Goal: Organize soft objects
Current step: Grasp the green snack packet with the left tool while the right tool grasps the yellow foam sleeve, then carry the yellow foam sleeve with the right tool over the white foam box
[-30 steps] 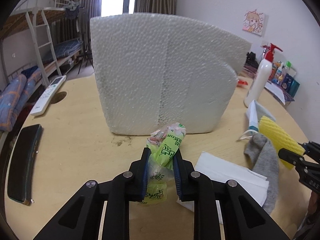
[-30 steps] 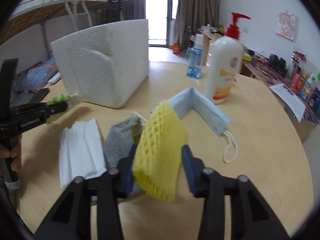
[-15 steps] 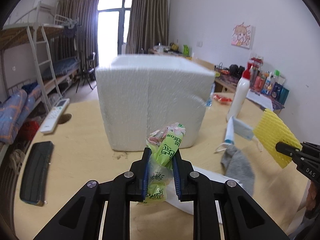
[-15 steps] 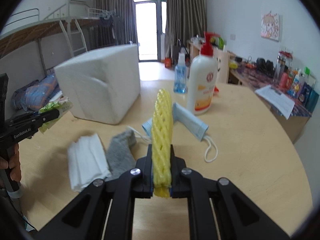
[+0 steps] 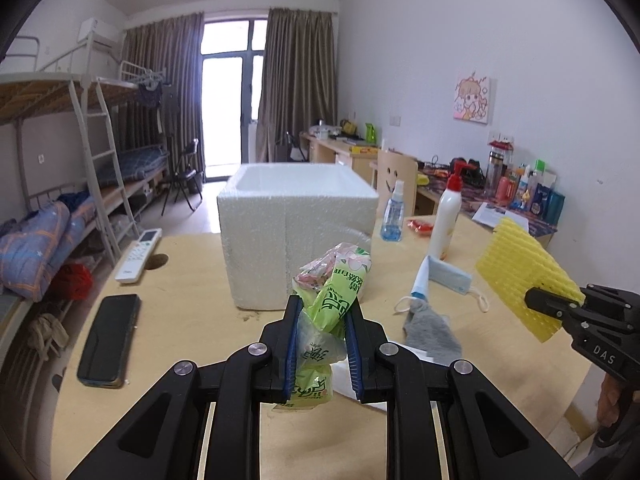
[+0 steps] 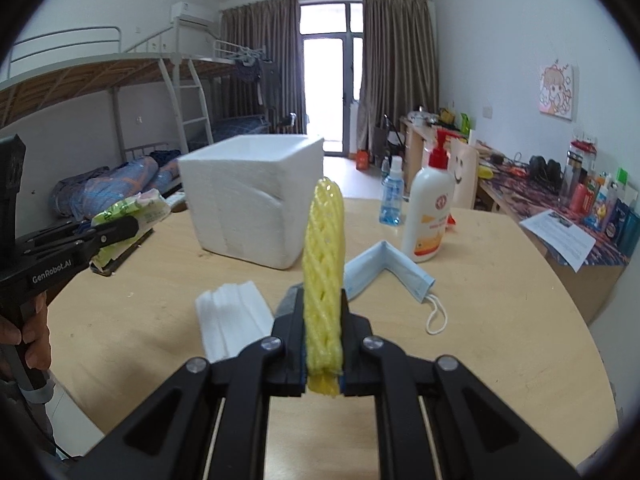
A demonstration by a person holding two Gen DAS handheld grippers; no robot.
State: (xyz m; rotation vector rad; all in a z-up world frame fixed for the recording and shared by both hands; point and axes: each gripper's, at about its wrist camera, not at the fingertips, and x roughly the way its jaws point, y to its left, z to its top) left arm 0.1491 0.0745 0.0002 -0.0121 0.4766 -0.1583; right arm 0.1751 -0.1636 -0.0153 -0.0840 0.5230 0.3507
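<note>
Above the round table [image 6: 500,280], my left gripper [image 5: 322,344] pinches the green tissue pack [image 5: 332,300] and my right gripper [image 6: 323,336] squeezes the yellow foam net [image 6: 324,264]; I should clear the foam box [image 5: 296,236] rim before releasing.

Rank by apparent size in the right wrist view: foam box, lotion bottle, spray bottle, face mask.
1. foam box, clearly largest.
2. lotion bottle and face mask look about equal; the mask lies flat and nearer the camera, so no ranking between them.
3. spray bottle, smallest, though it stands farthest back.
</note>
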